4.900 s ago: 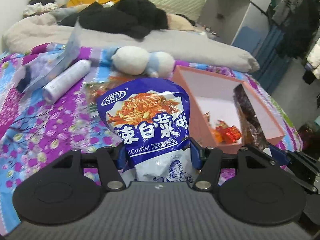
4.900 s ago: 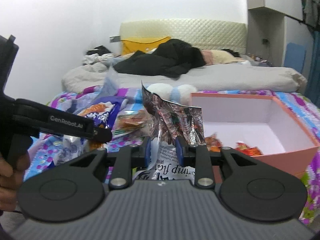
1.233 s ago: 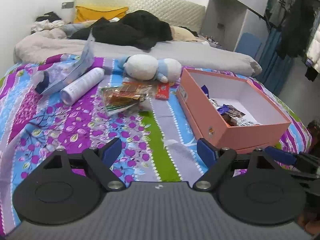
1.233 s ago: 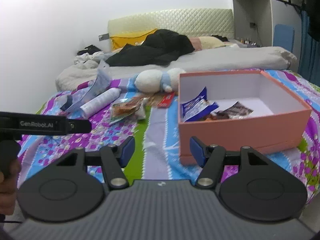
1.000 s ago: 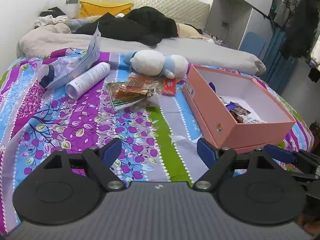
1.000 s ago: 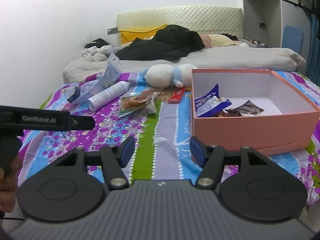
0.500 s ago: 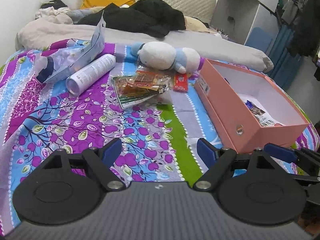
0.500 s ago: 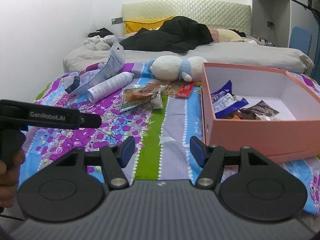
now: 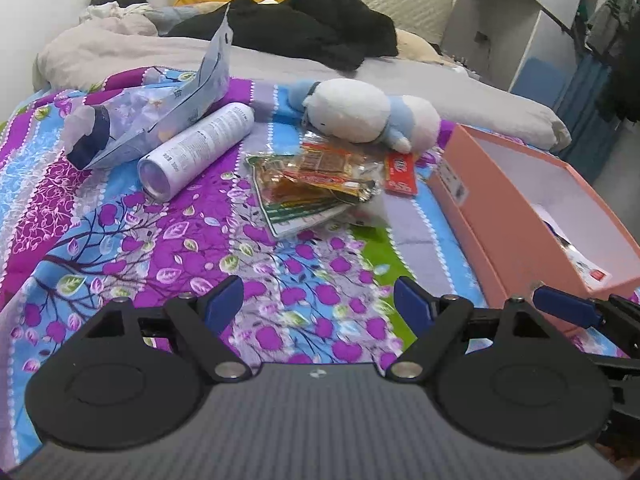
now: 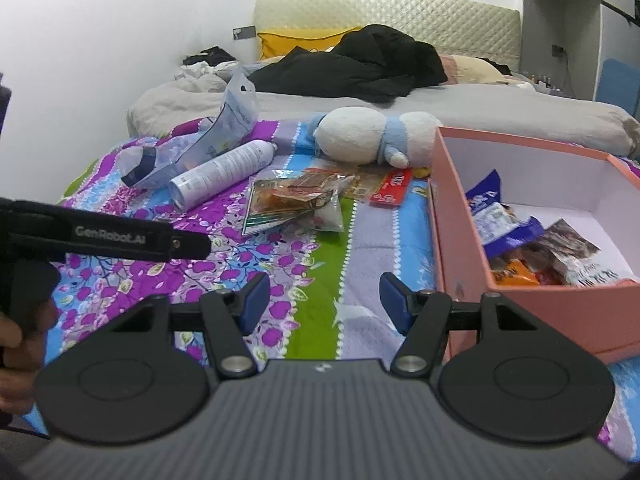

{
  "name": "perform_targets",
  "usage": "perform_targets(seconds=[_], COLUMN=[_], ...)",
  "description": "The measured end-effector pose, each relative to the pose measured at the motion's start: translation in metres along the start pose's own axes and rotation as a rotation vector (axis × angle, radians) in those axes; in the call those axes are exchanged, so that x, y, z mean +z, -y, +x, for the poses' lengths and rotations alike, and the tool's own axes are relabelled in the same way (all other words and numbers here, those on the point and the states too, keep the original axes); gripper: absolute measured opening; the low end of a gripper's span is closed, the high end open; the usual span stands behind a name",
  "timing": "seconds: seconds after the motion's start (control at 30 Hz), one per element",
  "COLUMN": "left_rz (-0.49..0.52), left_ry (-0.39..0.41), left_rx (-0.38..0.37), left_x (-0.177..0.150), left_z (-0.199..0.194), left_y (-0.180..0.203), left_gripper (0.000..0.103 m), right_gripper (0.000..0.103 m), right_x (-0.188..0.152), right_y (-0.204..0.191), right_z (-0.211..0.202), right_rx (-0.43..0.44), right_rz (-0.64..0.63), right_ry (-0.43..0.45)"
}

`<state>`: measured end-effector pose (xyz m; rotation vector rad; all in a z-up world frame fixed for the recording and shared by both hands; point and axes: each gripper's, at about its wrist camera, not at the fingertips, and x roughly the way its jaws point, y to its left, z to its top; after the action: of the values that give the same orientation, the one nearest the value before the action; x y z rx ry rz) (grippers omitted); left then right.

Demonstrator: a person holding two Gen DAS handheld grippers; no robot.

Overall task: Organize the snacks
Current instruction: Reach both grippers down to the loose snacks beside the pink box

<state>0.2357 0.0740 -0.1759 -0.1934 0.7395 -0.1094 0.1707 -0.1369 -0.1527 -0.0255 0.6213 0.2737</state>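
So both grippers are empty, fingers spread apart over the bed: left gripper [image 9: 319, 300], right gripper [image 10: 320, 300]. Loose snack packets [image 10: 296, 196] sit mid-bed, left of the pink box [image 10: 560, 316], near the plush toy [image 10: 372, 138]. Some snacks [image 10: 532, 248] are already inside the box.

Each gripper, left gripper [image 9: 319, 304] and right gripper [image 10: 320, 302], has matte black linkage arms with silver pivot screws, round black discs, a ribbed grey carbon-look body and blue pads [image 9: 224, 303]. At the right wrist frame's left edge, the left gripper's black side reads "GenRobot.AI" in grey. A hand [image 10: 16, 344] shows below it at the lower left.
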Motion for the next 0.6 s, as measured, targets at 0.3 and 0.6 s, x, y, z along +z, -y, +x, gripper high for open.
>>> perform_targets(seconds=[0.3, 0.6], left_rz=[-0.063, -0.166], left_ry=[0.005, 0.018], left_rx=[-0.01, -0.102], left_x=[0.031, 0.063], left_z=[0.049, 0.102], left_y=[-0.025, -0.05], left_gripper=[0.085, 0.085], right_gripper=[0.063, 0.062], right_x=[0.017, 0.029], right_y=[0.003, 0.011], right_z=[0.054, 0.118], right_rx=[-0.005, 0.0], right_rz=[0.005, 0.011], right_ry=[-0.018, -0.047])
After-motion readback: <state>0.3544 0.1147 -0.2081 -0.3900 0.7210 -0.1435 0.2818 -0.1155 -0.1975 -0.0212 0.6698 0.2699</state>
